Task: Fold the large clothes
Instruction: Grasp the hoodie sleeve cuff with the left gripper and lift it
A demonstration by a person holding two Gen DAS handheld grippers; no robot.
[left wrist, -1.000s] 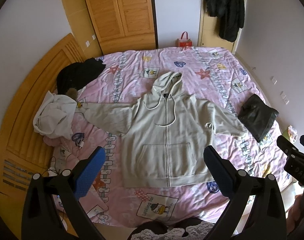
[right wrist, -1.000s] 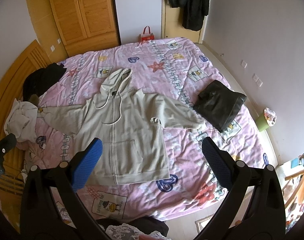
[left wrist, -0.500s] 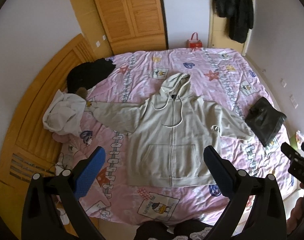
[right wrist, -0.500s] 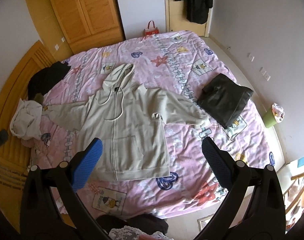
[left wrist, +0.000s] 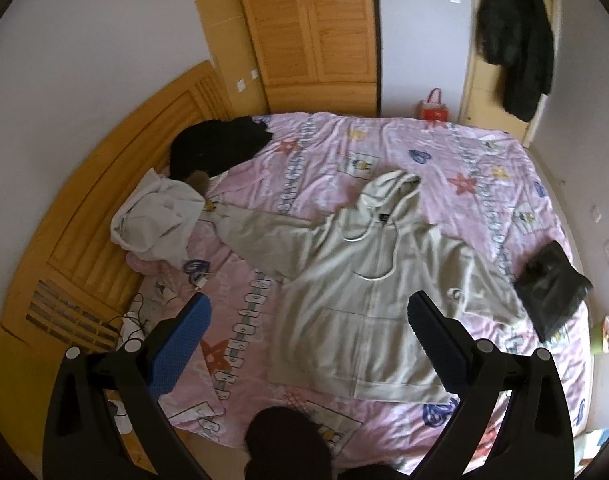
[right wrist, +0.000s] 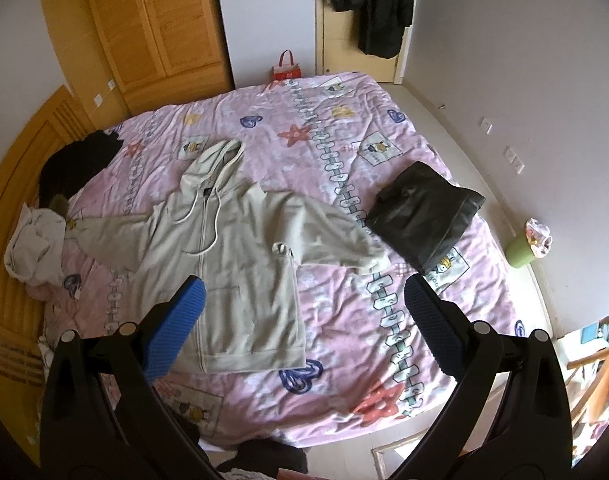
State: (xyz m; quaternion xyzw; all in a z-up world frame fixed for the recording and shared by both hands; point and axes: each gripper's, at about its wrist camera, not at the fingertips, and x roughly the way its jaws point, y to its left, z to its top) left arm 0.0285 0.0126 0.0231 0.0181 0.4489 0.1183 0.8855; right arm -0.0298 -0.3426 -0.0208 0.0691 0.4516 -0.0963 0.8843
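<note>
A beige zip hoodie (left wrist: 368, 280) lies flat and face up on the pink patterned bed (left wrist: 324, 160), sleeves spread to both sides, hood toward the far end. It also shows in the right wrist view (right wrist: 232, 248). My left gripper (left wrist: 304, 332) is open and empty, held high above the hoodie's lower left hem. My right gripper (right wrist: 300, 316) is open and empty, high above the hoodie's lower right corner.
A folded black garment (right wrist: 424, 216) lies on the bed's right side. A white garment (left wrist: 156, 220) and a black one (left wrist: 216, 148) lie by the wooden headboard (left wrist: 84, 220). A wardrobe (left wrist: 308, 32), red bag (left wrist: 434, 110) and hanging coat (left wrist: 516, 36) stand beyond. A green bin (right wrist: 524, 248) stands on the floor.
Both grippers have risen and pulled back from the bed, so the hoodie looks smaller. The left view has swung left toward the headboard. The hoodie has not moved.
</note>
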